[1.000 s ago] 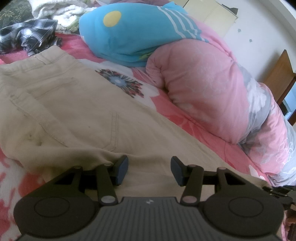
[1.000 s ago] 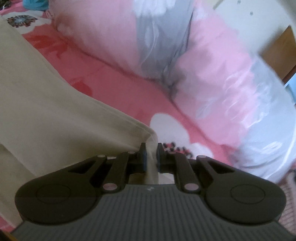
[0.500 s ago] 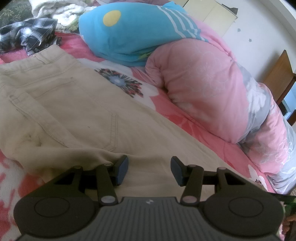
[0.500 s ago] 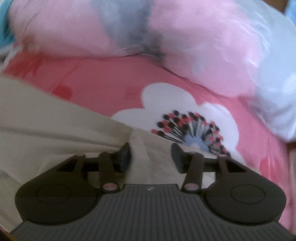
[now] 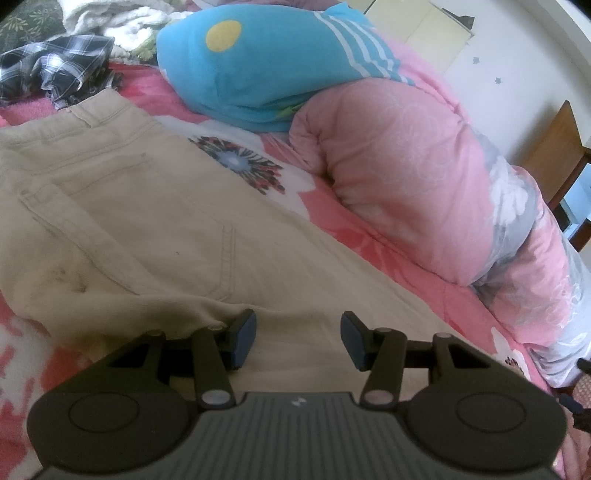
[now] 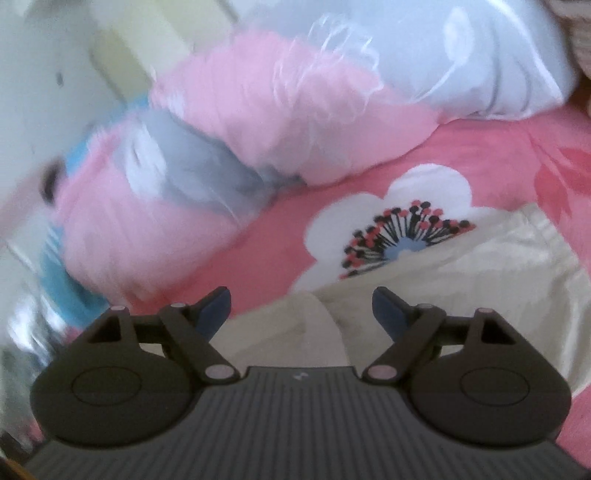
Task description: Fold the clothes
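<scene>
Beige trousers (image 5: 140,221) lie flat on the bed (image 5: 369,240) — waistband toward its far edge, seat faintly soiled. Left claw (image 5: 297,339) stands apart, empty; right claw (image 6: 301,314) has just been opening — nothing between.

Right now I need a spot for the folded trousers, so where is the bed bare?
A bare strip of pink floral sheet runs between the beige trousers and the rolled pink duvet. The far corner is crowded: blue pillow, plaid shirt and white blanket bunch together there.
</scene>
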`<state>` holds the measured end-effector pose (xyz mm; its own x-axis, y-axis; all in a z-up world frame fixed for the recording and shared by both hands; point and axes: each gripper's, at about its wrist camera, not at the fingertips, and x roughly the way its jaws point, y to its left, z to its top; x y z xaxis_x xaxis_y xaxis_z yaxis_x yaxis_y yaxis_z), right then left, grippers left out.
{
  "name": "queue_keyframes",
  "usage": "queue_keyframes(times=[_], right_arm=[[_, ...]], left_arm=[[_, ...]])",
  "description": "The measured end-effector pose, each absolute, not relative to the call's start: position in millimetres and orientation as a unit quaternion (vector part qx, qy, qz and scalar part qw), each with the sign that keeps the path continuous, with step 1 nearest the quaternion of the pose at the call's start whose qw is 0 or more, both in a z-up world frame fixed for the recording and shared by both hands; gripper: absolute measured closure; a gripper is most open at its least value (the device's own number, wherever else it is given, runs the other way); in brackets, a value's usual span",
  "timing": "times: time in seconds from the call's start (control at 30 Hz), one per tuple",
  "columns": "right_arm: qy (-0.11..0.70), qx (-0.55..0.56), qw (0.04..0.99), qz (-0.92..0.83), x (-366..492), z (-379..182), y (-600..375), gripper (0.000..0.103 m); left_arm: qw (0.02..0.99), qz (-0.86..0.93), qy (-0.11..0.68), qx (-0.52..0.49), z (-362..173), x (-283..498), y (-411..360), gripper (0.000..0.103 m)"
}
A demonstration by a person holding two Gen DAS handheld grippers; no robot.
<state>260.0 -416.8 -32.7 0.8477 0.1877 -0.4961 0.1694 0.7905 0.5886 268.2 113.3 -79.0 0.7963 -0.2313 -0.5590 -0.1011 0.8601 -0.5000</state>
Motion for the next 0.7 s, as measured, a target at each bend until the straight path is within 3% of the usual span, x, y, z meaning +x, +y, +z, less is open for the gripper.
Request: queue_keyframes(times=[0.3,0.57,0.7], right_arm=[[0.230,0.448,0.864,-0.007,206.8,-30.9,-425.9,0.017],[0.258,0.472,0.843,0.001,144.4,-56.2,-390.8,0.015],[0.260,0.416,0.871,-0.036,114.9,-63.3,-368.5,0.015]], left_arm=[[0.923,-0.034,0.297,-0.240,-64.8,261.4,112.3,0.049],[0.931,-0.042,0.279,-0.232,-53.1,243.3,115.4,0.046],[0.933,-0.055,0.272,-0.227,-45.3,232.6,113.3,0.045]])
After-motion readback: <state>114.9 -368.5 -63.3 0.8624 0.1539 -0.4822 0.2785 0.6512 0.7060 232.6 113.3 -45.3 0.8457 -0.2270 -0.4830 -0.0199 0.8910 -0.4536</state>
